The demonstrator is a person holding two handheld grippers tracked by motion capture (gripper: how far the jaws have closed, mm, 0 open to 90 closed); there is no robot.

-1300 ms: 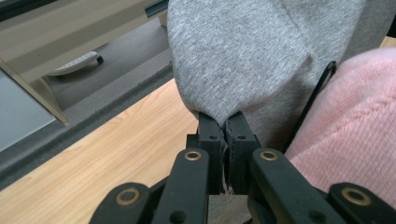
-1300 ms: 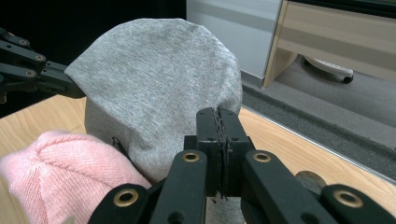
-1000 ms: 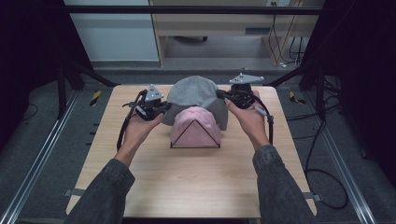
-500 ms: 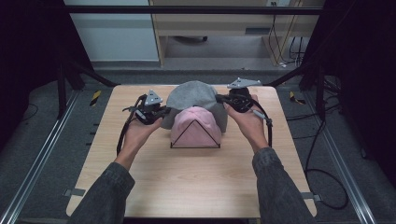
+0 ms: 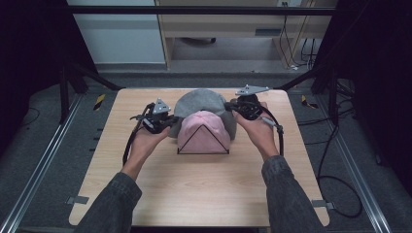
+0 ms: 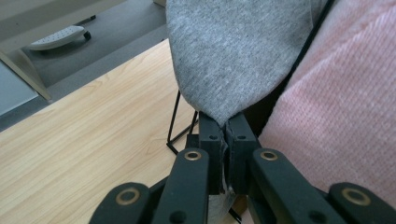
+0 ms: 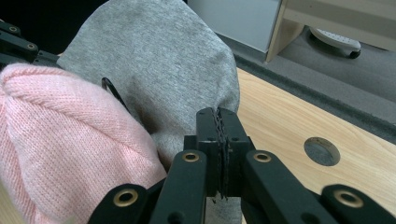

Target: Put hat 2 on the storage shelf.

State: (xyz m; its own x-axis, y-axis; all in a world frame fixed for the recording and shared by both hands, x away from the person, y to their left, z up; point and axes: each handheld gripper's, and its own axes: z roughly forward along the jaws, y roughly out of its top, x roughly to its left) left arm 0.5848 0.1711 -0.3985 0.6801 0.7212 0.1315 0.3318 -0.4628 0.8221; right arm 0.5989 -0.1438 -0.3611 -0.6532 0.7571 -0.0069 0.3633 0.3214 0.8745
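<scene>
Item 1: grey knit beanie (image 5: 204, 104). Loc: far-centre of tabletop, draped over the back of a black wire stand (image 5: 203, 141), behind the pink hat. Crown rounded, points up & away from the person; hem hangs down toward the table. Long axis at the hem runs left–right, stretched between the two grippers. Left gripper view: the hem corner tapers down to a point into the jaws.

Item 2: pink knit beanie (image 5: 204, 133). On the front of the same stand, crown up, lower edge flat along the stand's base bar. Touches grey beanie behind it; sits partly in front of it.

Item 3: left gripper (image 5: 171, 122). In person's left hand (image 5: 145, 143), just left of the stand. Jaws pinched narrow on grey beanie hem, fabric clamped between pads, a strip showing below them.

Item 4: right gripper (image 5: 232, 108). In right hand (image 5: 260, 133), just right of the stand, a bit farther back than left. Jaws also pressed tight; grey fabric edge caught between pads.

Item 5: table (image 5: 204, 194), light wood, rounded corners. Near half bare. Round hole (image 7: 322, 150) in top near right gripper.

Item 6: denim sleeves, both forearms, enter from bottom.
</scene>
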